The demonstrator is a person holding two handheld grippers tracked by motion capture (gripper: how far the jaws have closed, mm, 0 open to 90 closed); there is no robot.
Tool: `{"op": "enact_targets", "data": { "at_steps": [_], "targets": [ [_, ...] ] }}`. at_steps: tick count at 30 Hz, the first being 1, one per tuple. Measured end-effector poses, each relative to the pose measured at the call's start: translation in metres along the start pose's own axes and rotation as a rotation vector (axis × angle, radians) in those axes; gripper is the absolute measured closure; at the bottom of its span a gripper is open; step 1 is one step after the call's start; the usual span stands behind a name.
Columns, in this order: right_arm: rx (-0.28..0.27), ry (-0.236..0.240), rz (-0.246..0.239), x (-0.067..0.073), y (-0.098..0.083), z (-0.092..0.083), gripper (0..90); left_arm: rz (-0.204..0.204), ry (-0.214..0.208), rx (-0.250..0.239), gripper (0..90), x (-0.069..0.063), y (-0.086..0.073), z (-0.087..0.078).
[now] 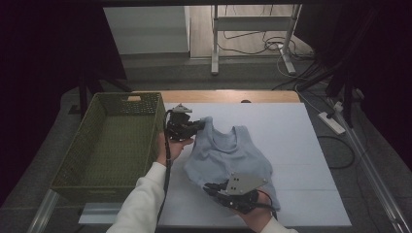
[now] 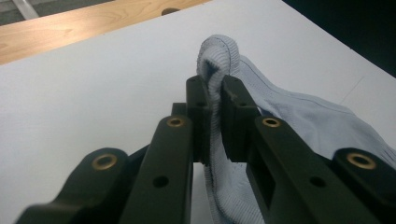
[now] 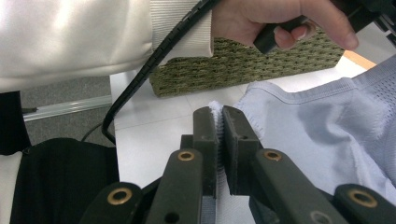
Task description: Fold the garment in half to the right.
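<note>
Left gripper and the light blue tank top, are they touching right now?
Touching. The left gripper view shows the left gripper with its fingers pressed on a shoulder strap of the tank top, fabric pinched between them.

Vest (image 1: 228, 153): pale blue knitted cloth, fine mesh texture, ribbed stitched hems, matt. Basket (image 1: 73, 160): olive-green woven weave, coarse and matt. Worktop (image 1: 301, 160): smooth matt white sheet, laid over a bare light wood board seen along the far edge. Left tool (image 2: 214, 93) and right tool (image 3: 218, 122): matt black plastic links, brass-coloured rivets. Sleeve (image 1: 138, 204): white cloth, slight sheen, ribbed cuff.
</note>
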State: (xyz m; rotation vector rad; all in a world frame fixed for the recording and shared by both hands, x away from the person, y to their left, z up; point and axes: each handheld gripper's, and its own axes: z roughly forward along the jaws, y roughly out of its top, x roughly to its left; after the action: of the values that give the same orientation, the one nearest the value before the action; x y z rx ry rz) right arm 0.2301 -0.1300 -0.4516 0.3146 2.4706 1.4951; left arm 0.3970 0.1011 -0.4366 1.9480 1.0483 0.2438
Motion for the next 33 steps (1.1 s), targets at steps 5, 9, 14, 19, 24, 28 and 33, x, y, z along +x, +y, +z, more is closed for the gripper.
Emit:
{"op": "enact_targets", "data": {
  "at_steps": [5, 9, 14, 19, 24, 28, 33],
  "targets": [
    [0.001, 0.001, 0.001, 0.000, -0.001, 0.001, 84.4, -0.003, -0.009, 0.012, 82.4, 0.000, 0.001, -0.001],
    [0.002, 0.001, 0.001, 0.001, -0.001, 0.002, 84.4, -0.010, -0.013, 0.017, 82.4, 0.000, 0.001, -0.003],
    [0.000, 0.007, -0.005, 0.003, 0.000, 0.006, 84.4, -0.016, -0.009, 0.022, 82.4, 0.002, 0.001, -0.005],
    [-0.028, 0.006, -0.016, 0.006, 0.007, 0.009, 84.6, -0.012, 0.005, 0.019, 82.4, 0.004, 0.007, -0.014],
    [-0.076, 0.002, -0.042, 0.010, 0.022, 0.011, 84.6, -0.001, 0.024, 0.010, 82.4, 0.008, 0.016, -0.035],
    [-0.059, 0.004, -0.031, 0.010, 0.016, 0.013, 84.6, -0.012, 0.027, 0.031, 82.3, 0.011, 0.014, -0.035],
    [-0.050, -0.005, -0.007, 0.008, 0.010, 0.011, 84.6, -0.027, 0.029, 0.042, 82.4, 0.013, 0.010, -0.027]
  ]
}}
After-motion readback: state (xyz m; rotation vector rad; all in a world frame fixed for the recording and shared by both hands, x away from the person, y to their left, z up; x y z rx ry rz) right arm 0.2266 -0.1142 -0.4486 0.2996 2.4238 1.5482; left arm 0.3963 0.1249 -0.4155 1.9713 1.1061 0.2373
